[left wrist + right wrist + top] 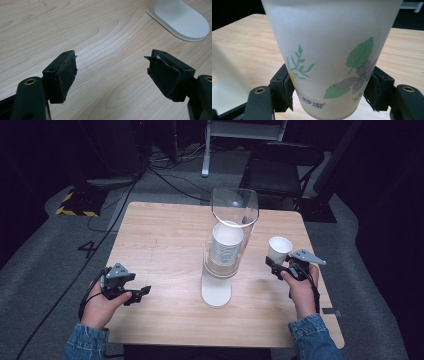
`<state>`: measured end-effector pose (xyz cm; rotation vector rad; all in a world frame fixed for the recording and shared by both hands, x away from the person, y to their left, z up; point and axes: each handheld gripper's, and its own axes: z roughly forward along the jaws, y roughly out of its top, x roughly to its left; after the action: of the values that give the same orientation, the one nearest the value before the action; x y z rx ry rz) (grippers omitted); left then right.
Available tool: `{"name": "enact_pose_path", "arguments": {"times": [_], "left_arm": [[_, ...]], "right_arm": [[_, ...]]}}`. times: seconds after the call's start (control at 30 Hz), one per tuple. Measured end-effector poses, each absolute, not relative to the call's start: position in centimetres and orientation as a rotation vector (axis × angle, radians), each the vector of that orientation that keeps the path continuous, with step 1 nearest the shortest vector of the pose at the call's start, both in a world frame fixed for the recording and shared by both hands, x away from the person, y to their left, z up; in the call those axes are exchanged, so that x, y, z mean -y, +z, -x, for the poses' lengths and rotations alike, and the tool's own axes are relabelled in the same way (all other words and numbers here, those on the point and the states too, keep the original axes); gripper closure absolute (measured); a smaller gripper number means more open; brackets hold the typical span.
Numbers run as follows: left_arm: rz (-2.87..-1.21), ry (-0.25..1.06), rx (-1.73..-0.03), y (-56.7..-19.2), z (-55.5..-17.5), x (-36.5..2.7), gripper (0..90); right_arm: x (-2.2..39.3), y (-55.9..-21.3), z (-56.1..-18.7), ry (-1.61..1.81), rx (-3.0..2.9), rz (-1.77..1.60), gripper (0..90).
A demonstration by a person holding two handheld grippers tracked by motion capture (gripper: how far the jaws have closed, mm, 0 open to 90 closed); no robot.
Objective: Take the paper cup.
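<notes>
At right of centre in the high view the right gripper [280, 266] clasps one cup [279, 249] near its base, clear of the dispenser [225, 255] mid-frame — so one is likely drawn, with setting it down left — while the left gripper [142, 292] gapes empty at lower left.

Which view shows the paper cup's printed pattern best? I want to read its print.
The right gripper view: the paper cup is close up between the right gripper pads, showing green leaves, a purple flower and small lettering. The high view shows it small and plain white. The left gripper view shows table instead.
</notes>
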<state>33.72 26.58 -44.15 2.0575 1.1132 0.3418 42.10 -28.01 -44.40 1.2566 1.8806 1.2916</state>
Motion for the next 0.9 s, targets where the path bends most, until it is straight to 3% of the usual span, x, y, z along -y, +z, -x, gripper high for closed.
{"name": "enact_pose_path", "arguments": {"times": [0.9], "left_arm": [[-2.054, 0.341, -1.146, -44.7, -32.8, -27.4, 23.2]], "right_arm": [[28.7, -47.8, -45.7, 1.107, -1.955, -1.413, 33.4]]}}
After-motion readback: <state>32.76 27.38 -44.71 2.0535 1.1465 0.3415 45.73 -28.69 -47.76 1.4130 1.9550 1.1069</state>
